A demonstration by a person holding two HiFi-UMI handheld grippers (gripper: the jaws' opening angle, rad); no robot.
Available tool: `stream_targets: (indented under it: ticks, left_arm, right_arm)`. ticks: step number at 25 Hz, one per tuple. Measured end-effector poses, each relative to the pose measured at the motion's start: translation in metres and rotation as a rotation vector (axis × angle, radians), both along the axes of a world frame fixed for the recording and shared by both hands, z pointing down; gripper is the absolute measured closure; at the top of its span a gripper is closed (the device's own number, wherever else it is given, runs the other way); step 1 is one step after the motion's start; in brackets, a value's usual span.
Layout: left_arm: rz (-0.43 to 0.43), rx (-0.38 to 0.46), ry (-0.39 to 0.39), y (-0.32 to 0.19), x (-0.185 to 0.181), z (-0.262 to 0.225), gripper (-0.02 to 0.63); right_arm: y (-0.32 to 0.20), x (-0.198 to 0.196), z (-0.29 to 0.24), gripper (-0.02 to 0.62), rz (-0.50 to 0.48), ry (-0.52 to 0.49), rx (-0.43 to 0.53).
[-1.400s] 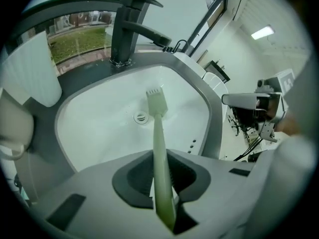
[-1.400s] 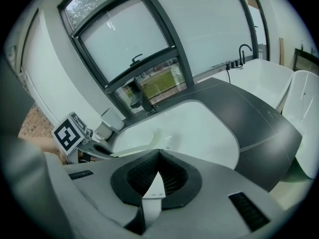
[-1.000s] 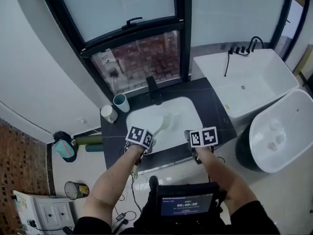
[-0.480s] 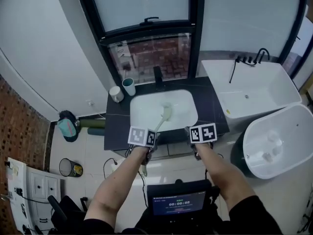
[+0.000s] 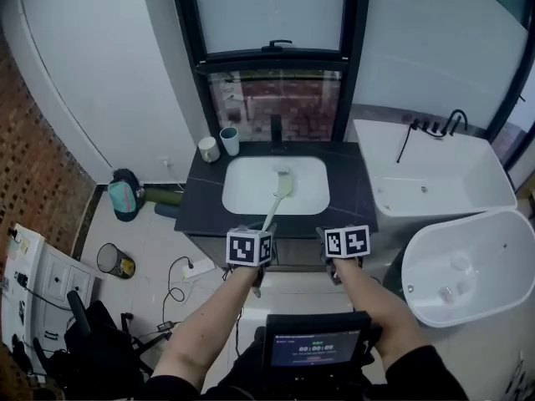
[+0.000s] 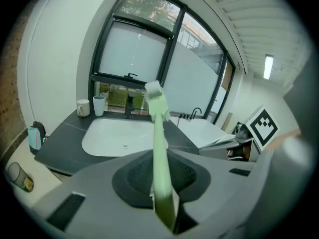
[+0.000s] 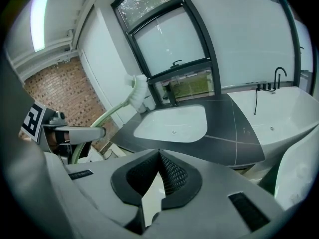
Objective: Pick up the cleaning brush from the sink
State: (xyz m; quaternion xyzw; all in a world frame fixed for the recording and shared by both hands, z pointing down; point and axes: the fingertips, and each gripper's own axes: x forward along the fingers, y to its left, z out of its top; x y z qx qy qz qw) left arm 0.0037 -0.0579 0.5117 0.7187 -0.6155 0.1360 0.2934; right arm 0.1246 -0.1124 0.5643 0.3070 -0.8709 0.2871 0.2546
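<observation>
My left gripper (image 5: 264,228) is shut on the handle of the pale green cleaning brush (image 5: 276,203). The brush sticks forward and up from the jaws, its white bristle head over the near part of the white sink (image 5: 308,186) in the head view. In the left gripper view the brush (image 6: 158,133) runs straight out from between the pads of the gripper (image 6: 160,183), well short of the sink (image 6: 112,136). My right gripper (image 5: 328,234) hangs level with the left one, jaws shut with nothing between them (image 7: 158,158). Its view shows the brush (image 7: 135,94) held at left.
The sink sits in a black counter (image 5: 205,197) under a window, with a black faucet (image 5: 275,130) and two cups (image 5: 218,144) at the back left. White bathtubs (image 5: 443,178) stand to the right. A bin (image 5: 115,261) and cables lie on the floor at left.
Both grippers have drawn back from the counter, which now looks smaller and farther. The brush came away with the left gripper, lifted out of the basin.
</observation>
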Motion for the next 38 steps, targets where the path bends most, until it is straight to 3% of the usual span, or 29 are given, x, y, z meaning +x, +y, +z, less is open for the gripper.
stream_targets:
  ticks: [6,12,22,29,38]
  left_arm:
    - [-0.134,0.116,-0.005,0.024,0.052,-0.022,0.549]
    - [-0.222,0.147,-0.021,0.047,0.07,-0.027,0.549]
    - [-0.216,0.193,-0.083,0.091,0.068,-0.03,0.549]
    - [-0.236,0.23,-0.067,0.091,0.063,-0.035,0.549]
    - [-0.241,0.239,-0.083,0.094,0.057,-0.031,0.549]
  right_arm:
    - [0.006,0.053,-0.013,0.621,-0.062,-0.032,0.019]
    - [0.017,0.063,-0.03,0.621,-0.113,-0.083,0.053]
    - [0.055,0.055,-0.044,0.623,-0.161,-0.072,0.211]
    - [0.051,0.062,-0.049,0.623,-0.097,-0.086,0.251]
    - [0.052,0.057,-0.051,0.623,-0.104,-0.082,0.297]
